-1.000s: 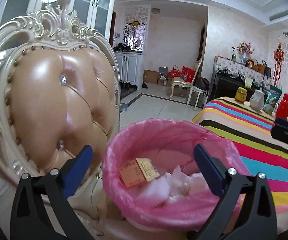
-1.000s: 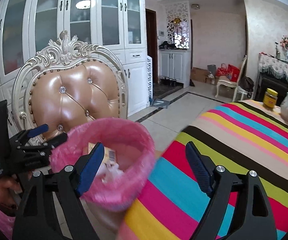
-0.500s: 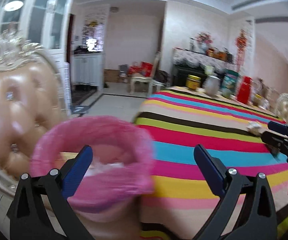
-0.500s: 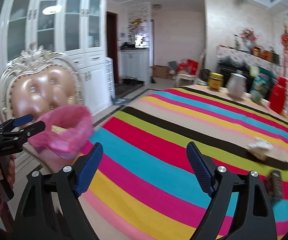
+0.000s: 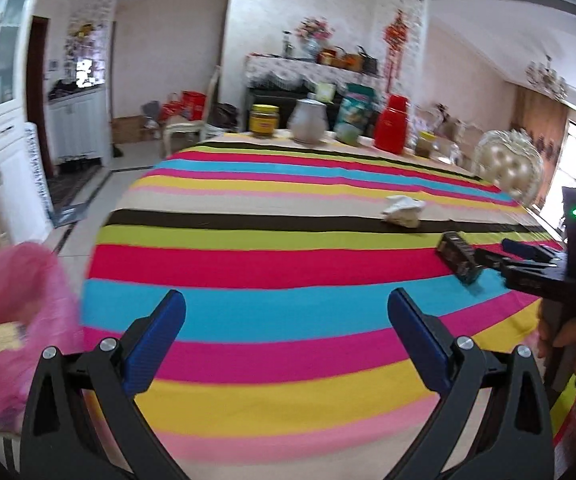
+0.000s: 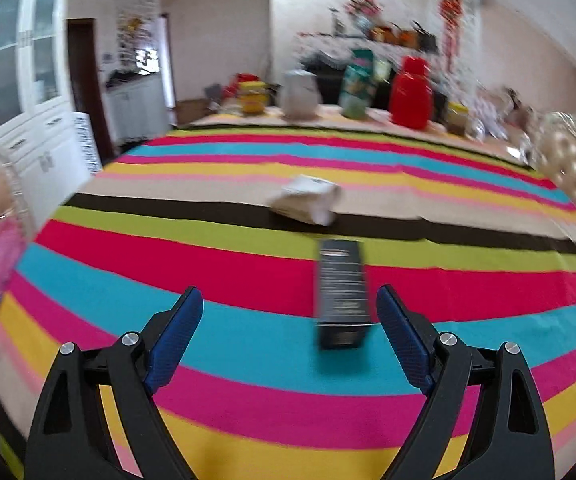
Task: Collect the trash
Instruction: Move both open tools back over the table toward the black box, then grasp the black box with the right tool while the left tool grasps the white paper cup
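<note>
Now both grippers hang over the striped tablecloth [image 5: 272, 268], and both stand wide apart with nothing between the pads. From the left wrist view, the left gripper [image 5: 286, 334] spreads its blue fingers [image 5: 156, 336] above the blue and pink stripes, empty. Off at the left edge sits the pink-lined bin [image 5: 12, 320], a yellowish carton just visible inside it, though blurred.

Over on the right, the right gripper [image 6: 289, 330] is gaping too, and the dark box [image 6: 341, 292] lies flat on the cloth just ahead of it, nearer the right finger [image 6: 401, 338] than the left one, but not touched by either pad. In the left wrist view that same dark box [image 5: 459, 258] shows right at the tip of the right gripper, with a hand [image 5: 571, 332] wrapped around the handle.

Further up the table, a crumpled white wrapper [image 6: 307, 200] rests across the beige and black stripes, well clear of both grippers. At the far end stand a yellow jar [image 5: 264, 121], a grey jug [image 5: 307, 122] and a red flask [image 5: 393, 124], bunched together along the edge.
</note>
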